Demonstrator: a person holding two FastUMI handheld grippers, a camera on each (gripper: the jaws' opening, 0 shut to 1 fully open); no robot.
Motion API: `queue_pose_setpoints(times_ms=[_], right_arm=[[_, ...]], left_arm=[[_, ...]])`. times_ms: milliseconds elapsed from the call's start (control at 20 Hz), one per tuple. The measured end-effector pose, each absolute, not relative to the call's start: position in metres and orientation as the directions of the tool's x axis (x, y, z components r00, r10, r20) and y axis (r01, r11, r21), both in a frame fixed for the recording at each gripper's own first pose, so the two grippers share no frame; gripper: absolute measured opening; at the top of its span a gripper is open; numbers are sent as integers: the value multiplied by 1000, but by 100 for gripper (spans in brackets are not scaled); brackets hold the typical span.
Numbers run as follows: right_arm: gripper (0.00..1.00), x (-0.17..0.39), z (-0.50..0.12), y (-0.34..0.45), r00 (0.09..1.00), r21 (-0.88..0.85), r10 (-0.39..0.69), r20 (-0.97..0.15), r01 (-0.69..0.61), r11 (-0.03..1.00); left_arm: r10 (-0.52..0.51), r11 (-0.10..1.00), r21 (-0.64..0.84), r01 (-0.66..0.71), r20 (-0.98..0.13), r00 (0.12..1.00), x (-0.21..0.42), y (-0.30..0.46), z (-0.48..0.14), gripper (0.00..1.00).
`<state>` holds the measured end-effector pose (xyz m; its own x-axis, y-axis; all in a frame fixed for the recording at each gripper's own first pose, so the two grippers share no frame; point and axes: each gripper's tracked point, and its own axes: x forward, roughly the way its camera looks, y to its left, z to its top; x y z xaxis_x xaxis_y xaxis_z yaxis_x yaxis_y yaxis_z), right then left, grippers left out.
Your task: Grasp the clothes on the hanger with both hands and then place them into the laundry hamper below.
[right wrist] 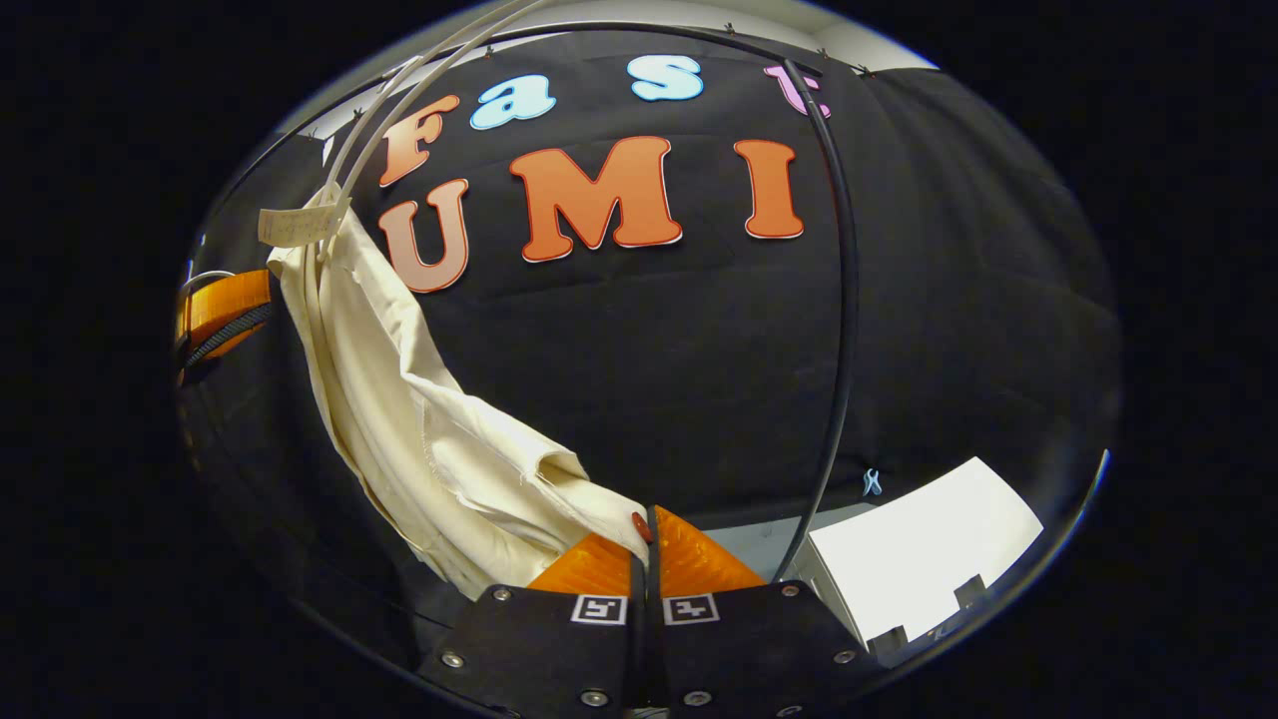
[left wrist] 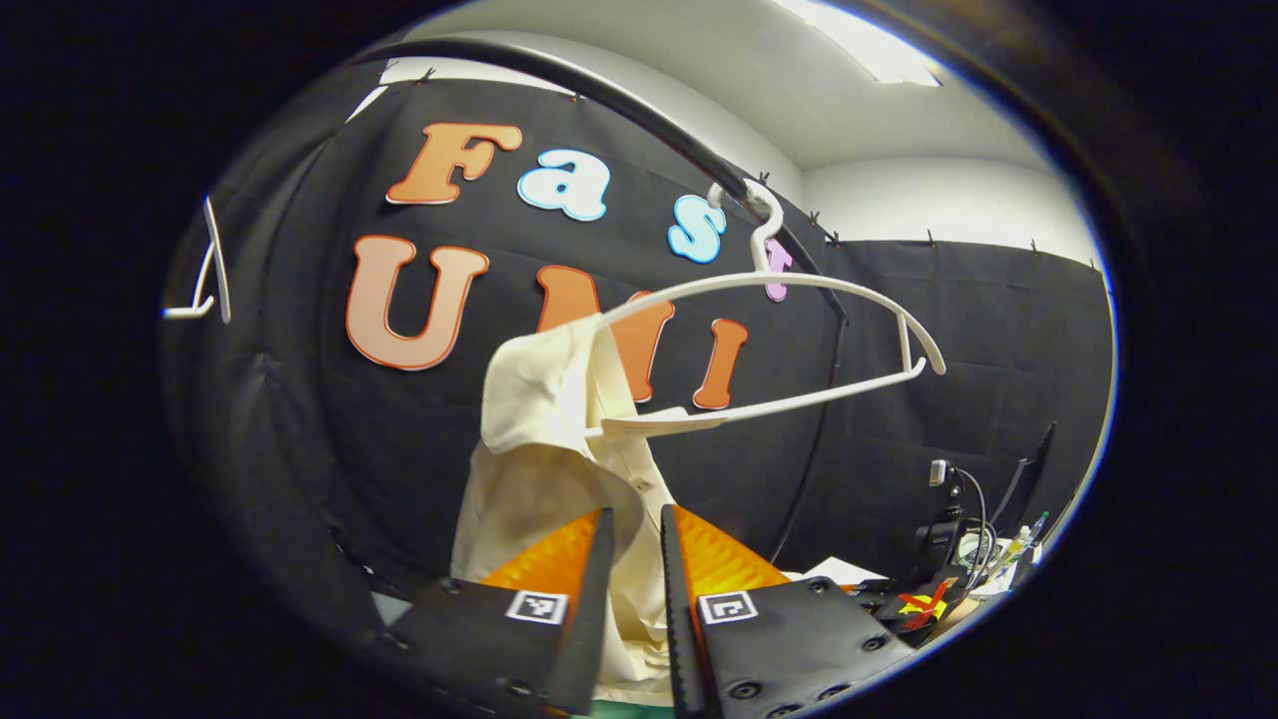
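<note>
Both grippers pinch shirt.

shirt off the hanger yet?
Partly on. The shirt hangs from one end of the white hanger; the other end is bare.

Left claw: fingers point up toward the cream shirt, which hangs just ahead; a fold of its cloth drops into the narrow gap between them, fingers close to either side. Cannot tell whether both press on it.

Right claw: fingers drawn together, pinching the shirt's lower edge at their tips. Left claw also seen from here, beside the shirt's upper part.
</note>
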<state>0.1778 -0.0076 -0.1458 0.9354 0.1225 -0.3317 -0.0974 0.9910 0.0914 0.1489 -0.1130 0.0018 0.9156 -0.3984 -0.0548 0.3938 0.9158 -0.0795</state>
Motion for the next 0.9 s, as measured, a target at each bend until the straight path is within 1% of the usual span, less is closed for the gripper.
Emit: queue_pose_setpoints(times_ms=[50,100,150,200,250,350,450,700,800,850,900], right_arm=[[0,176,-146,-8,935,90,121,-333,-96,991],[0,173,-145,-7,935,92,121,-333,-96,991],[0,171,-142,-6,935,96,122,-332,-95,991],[0,169,-141,-5,936,99,124,-330,-96,990],[0,167,-140,-4,936,100,126,-330,-98,990],[0,165,-139,-4,936,97,124,-330,-97,991],[0,162,-138,-4,936,103,122,-331,-93,990],[0,158,-132,-8,938,111,115,-328,-83,990],[0,157,-126,-8,942,108,113,-317,-83,991],[0,158,-121,-9,944,104,114,-311,-85,991],[0,157,-117,-8,946,100,113,-304,-86,991]], left_arm=[[-348,937,-66,344,-60,935,156,-104,-2,47],[-297,954,-57,294,-61,953,165,-95,-1,47],[-267,963,-56,264,-58,962,171,-90,-1,59],[-241,970,-52,238,-51,969,177,-88,-3,50],[-233,972,-47,231,-49,971,179,-88,-3,62],[-267,963,-45,265,-47,962,179,-101,-7,87],[-270,963,-35,269,-42,962,185,-106,-6,87],[-172,985,-26,170,-56,984,209,-85,-9,87],[-158,987,-19,157,-65,985,219,-78,-11,87],[-147,989,-10,147,-71,987,222,-73,-12,92],[-134,991,-2,134,-78,988,226,-67,-12,87]])
